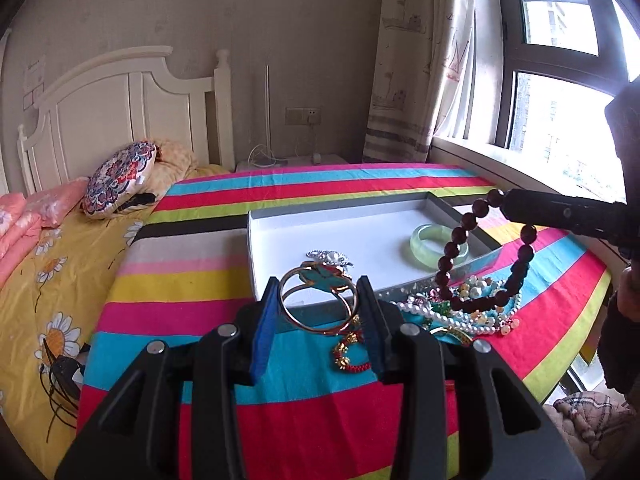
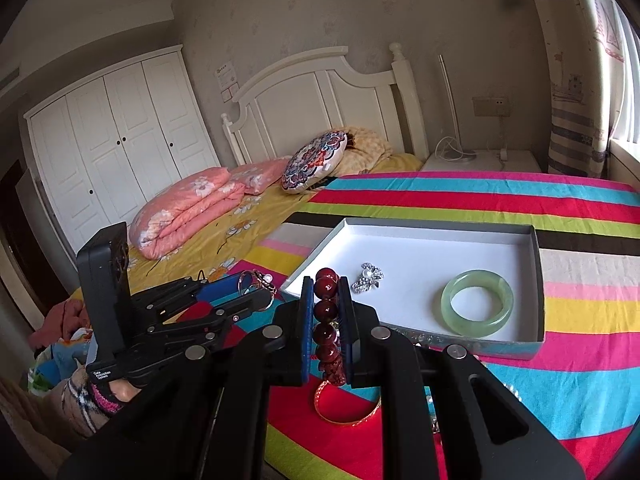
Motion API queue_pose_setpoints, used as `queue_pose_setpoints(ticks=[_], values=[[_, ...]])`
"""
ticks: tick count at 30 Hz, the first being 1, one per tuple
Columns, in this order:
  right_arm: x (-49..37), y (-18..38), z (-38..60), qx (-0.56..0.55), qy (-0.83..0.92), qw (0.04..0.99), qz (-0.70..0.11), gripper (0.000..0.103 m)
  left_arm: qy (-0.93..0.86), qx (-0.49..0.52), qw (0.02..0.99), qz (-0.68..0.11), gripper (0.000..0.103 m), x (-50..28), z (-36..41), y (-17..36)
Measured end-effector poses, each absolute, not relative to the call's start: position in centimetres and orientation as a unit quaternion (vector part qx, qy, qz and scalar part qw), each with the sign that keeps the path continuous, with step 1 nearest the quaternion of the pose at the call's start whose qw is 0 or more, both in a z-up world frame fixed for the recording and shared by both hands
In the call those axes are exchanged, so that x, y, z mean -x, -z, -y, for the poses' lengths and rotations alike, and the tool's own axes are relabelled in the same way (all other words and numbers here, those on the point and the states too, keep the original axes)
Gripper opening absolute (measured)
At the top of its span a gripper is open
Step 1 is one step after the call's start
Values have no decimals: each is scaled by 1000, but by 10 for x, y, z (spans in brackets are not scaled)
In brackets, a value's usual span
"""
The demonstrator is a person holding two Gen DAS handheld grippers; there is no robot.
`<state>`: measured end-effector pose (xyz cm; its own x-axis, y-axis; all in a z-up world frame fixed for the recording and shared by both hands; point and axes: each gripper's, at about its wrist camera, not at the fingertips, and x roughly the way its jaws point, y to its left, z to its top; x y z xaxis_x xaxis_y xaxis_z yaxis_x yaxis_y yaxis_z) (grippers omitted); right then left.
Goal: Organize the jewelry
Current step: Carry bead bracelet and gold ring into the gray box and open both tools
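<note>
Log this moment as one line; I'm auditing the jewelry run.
left gripper: holds gold wire bangle | right gripper: holds dark red bead bracelet | white tray: green jade bangle, silver brooch

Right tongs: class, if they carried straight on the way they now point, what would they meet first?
Probably the white tray: the right tongs, shut on the red bead bracelet, aim down over its near rim towards the silver brooch. Depth is uncertain.
</note>
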<state>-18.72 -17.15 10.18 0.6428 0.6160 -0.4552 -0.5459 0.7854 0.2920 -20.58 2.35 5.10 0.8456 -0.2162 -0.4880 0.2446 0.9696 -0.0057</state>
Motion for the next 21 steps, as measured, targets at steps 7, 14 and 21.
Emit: queue_pose_setpoints(ticks=[7,14,21], values=[[179,-111,175,-56,-310,912,-264,14,135,-45,959,-243,38,203,-8,-60],[157,-120,172,-40,-294,919,-260,14,150,-49,955,-251,38,185,4,-63],[104,-111,169,-32,-256,925,-277,14,170,-34,941,-291,38,139,17,-50]])
